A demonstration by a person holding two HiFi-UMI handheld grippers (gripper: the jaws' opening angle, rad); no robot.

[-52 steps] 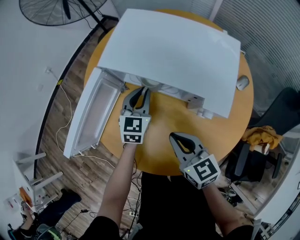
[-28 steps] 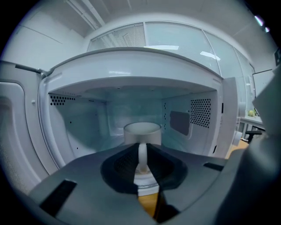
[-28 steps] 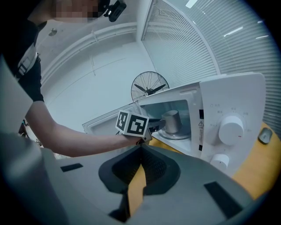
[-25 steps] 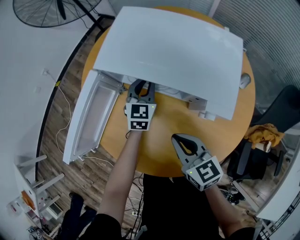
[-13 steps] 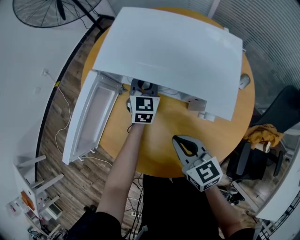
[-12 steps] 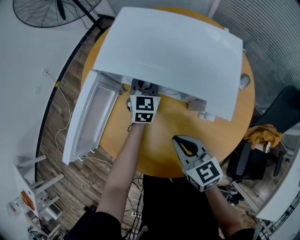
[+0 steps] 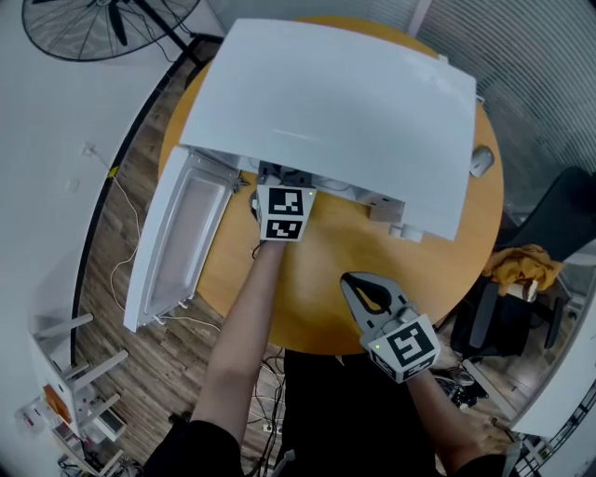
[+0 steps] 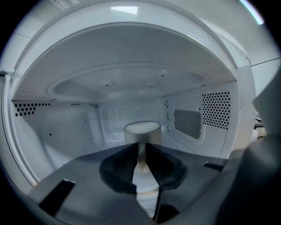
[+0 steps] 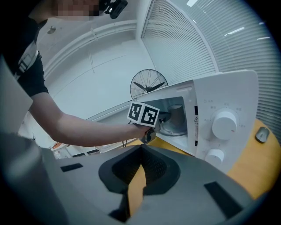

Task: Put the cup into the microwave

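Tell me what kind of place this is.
Probably an office or lab room rather than a kitchen. The microwave sits on a round wooden table, a black office chair stands beside it, and there are slatted blinds and a pedestal fan nearby.

The microwave point(image 7: 335, 102), at twelve o'clock on the table point(image 7: 321, 242), has a smooth satin-white shell and glossy pale cavity walls. The table is smooth, faintly shiny orange-brown. The cup point(image 8: 141, 130) looks smooth and matt. The left gripper point(image 8: 141, 151) and right gripper point(image 9: 139, 151) are matt grey plastic; at eight o'clock the floor point(image 7: 112, 354) is dark wood plank.
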